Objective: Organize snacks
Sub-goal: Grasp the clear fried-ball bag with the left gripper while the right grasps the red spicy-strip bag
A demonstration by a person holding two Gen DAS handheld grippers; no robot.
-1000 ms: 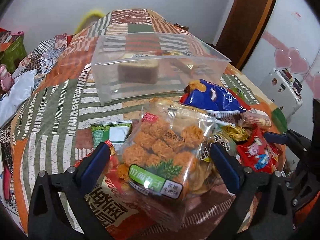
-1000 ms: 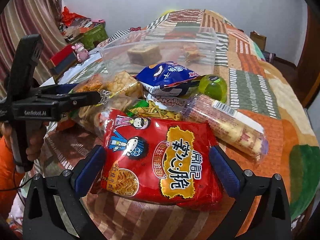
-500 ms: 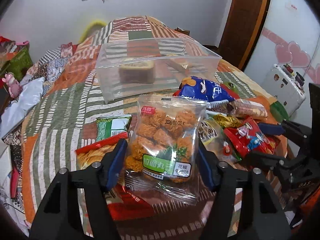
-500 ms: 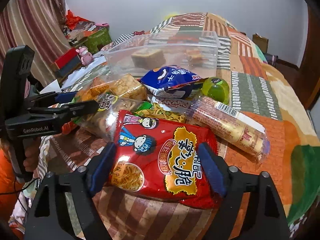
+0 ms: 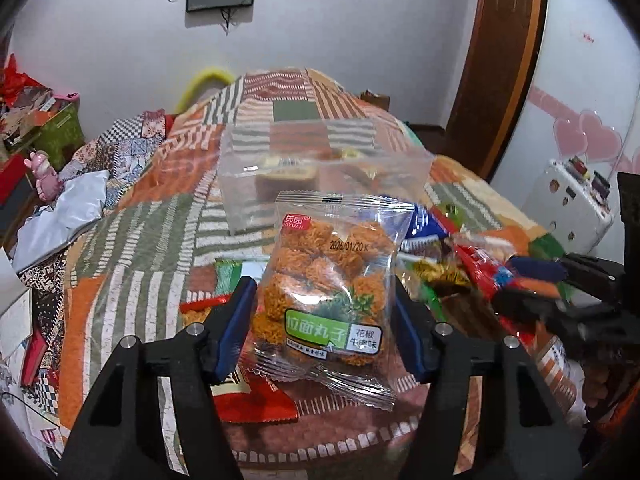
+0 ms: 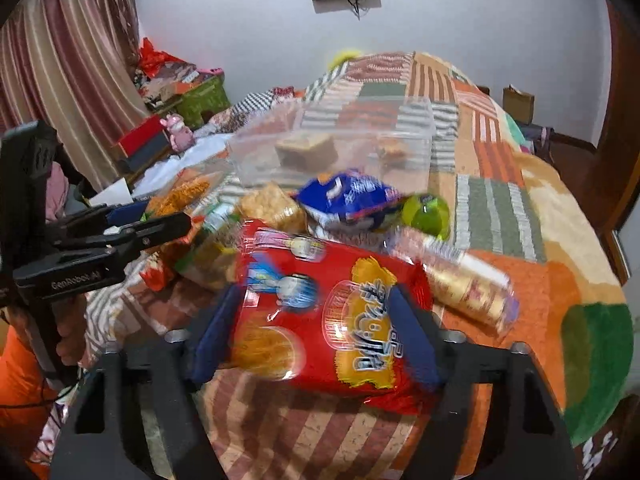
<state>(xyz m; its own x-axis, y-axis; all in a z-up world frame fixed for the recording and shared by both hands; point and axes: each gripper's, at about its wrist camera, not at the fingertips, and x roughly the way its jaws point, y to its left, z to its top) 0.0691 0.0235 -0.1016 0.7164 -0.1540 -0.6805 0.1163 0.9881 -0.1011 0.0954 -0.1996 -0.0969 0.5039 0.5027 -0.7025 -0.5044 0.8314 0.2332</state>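
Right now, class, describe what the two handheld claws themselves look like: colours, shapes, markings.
Each claw is matte black plastic with two angular, cut-out fingers, silver bolts at the joints and dark blue pads on the inner faces. The left claw seen from the right wrist view carries white "GenRobot.AI" lettering on its side. The right claw has the same build. An orange sleeve shows beside the left handle.

Two grippers are seen. One clear plastic bin (image 5: 320, 184) is counted at twelve o'clock, one green ball (image 6: 426, 216), one blue packet (image 6: 348, 200), one red crisp bag (image 6: 332, 312).
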